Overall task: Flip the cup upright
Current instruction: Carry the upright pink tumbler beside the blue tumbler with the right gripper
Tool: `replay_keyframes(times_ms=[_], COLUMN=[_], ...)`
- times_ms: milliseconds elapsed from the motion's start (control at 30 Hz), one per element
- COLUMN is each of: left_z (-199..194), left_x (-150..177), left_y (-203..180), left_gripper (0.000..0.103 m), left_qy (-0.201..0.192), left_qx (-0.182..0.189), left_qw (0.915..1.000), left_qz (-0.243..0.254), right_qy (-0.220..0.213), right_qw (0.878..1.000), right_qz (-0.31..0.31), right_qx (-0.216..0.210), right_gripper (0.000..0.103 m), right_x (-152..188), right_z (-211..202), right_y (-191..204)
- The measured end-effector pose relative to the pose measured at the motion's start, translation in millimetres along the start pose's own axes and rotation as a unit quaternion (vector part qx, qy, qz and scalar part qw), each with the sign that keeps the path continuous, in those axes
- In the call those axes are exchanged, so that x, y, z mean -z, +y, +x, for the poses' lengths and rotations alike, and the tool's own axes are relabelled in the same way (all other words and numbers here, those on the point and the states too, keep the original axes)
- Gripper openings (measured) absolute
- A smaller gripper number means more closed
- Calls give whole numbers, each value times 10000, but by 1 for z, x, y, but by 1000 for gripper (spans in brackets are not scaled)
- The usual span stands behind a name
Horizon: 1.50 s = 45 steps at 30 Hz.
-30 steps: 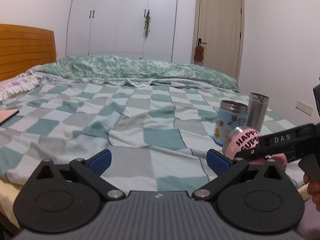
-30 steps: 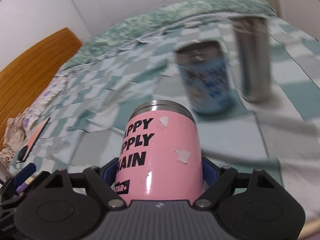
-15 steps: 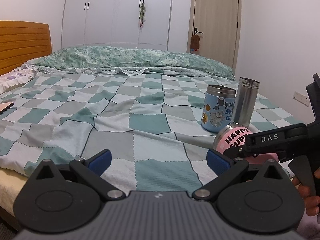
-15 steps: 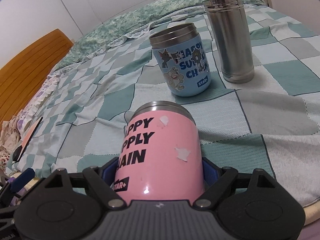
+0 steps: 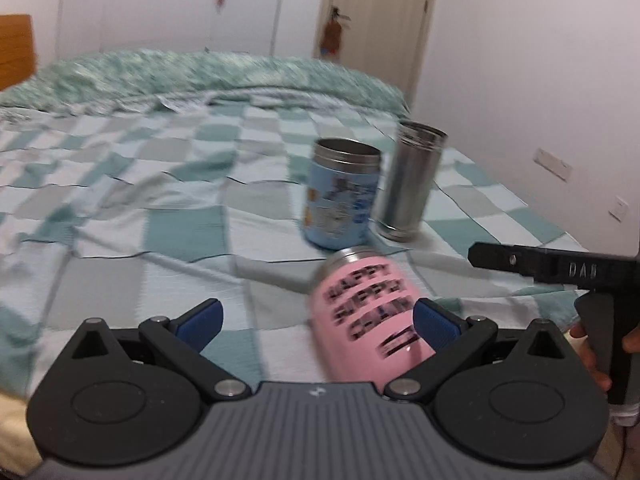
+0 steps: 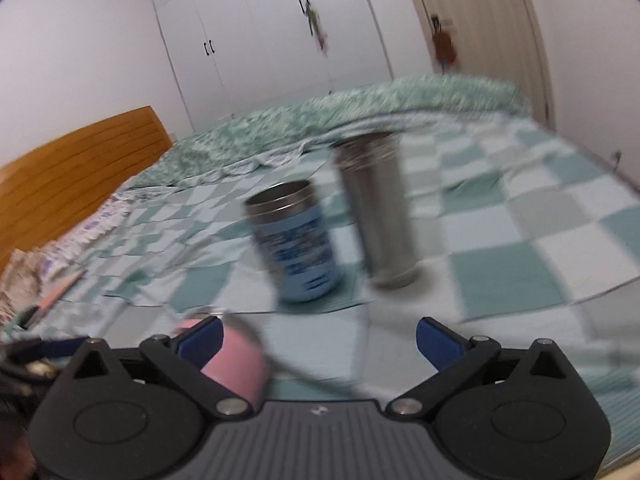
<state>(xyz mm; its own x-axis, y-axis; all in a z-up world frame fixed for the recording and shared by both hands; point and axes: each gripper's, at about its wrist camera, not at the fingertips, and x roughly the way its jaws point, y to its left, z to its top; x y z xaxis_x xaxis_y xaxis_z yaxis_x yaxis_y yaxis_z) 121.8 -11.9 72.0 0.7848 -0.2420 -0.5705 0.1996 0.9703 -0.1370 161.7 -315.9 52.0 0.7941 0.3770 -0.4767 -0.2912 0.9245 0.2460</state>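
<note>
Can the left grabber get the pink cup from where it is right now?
Probably yes. The left gripper is open, and the pink cup already stands between its fingers, close against the right finger. Nothing blocks it.

"HAPPY" heading blurred black lettering on pink cup [image 5: 370,320], "DAS" on right gripper [image 5: 560,268]

The right gripper [image 6: 318,334] is no longer clamping the pink cup [image 5: 370,316]; its blue pads [image 6: 438,338] are now standing wide apart with bare bedspread between them. The cup is sitting off to that gripper's left, rim up, free of it. The left gripper [image 5: 316,320] is now framing the cup near its own right pad [image 5: 434,322], jaws spread. Both views are blurring with motion.
</note>
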Motion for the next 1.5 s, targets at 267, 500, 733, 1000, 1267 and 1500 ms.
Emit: replay_keyframes(times_ms=[267, 500, 733, 1000, 1267, 1500], left_z=[57, 95, 108, 72, 29, 17], left_x=[-26, -38, -34, -23, -10, -21], left_y=[-27, -27, -23, -20, -19, -8], left_gripper=[103, 95, 88, 88, 87, 85], left_qy=[911, 1819, 2256, 1463, 439, -166], left_qx=[-221, -374, -328, -247, -192, -241], left_qw=[9955, 9814, 9691, 9830, 9957, 9980], left_qz=[-150, -475, -937, -1081, -798, -561], right_qy=[-204, -168, -248, -332, -485, -693], right_qw=[9974, 9982, 9981, 9983, 9973, 9961], right_qz=[-618, -554, -561, -476, -550, -542], right_qx=[302, 147, 21, 6, 40, 112], right_gripper=[103, 103, 103, 103, 103, 103], right_x=[11, 19, 21, 27, 28, 25], right_z=[-5, -1, -5, -7, -5, 2], right_y=[-31, -48, -48, -47, -35, -26])
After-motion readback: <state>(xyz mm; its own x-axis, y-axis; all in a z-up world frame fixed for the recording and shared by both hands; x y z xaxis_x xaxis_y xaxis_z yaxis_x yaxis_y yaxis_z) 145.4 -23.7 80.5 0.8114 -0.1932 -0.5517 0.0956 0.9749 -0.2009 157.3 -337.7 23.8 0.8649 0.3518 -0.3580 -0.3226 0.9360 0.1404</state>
